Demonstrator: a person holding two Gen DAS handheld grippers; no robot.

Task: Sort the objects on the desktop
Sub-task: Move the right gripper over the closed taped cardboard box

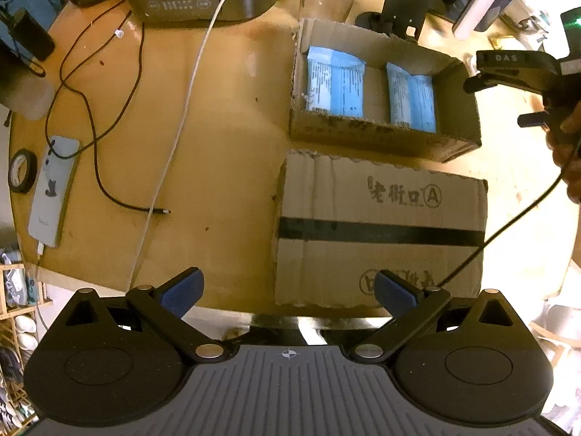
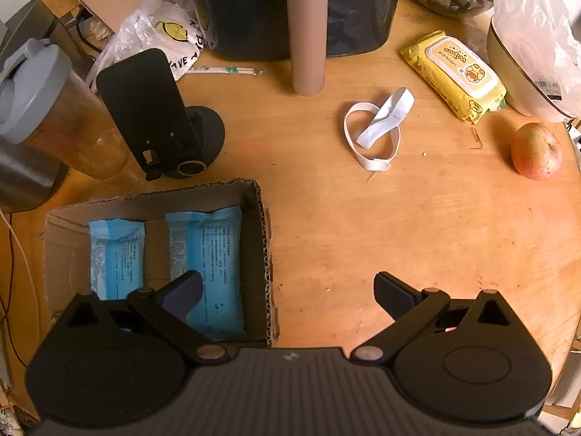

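The round wooden bench (image 2: 399,239) is seen from both wrist views. A flattened cardboard sheet (image 1: 381,232) with a black tape stripe is laid at the near edge of the bench, and just behind it an open cardboard box (image 1: 385,134) is set, with 2 blue packets (image 1: 336,85) laid side by side inside. In the right wrist view the same open cardboard box (image 2: 261,254) is found at the near left part of the bench. Toward the far right edge a yellow wipes pack (image 2: 457,76) is placed, with an apple (image 2: 536,151) near the right edge. A white elastic band (image 2: 377,127) is coiled near the middle, well apart from the box. At the left edge, in the left wrist view, a phone (image 1: 52,189) is laid beside a tape roll (image 1: 21,170).

The left tongs (image 1: 288,292) are held apart over the near edge of the bench, nothing between them. The right tongs (image 2: 288,292) are likewise held apart and empty, the left finger over the box, the right over bare wood.
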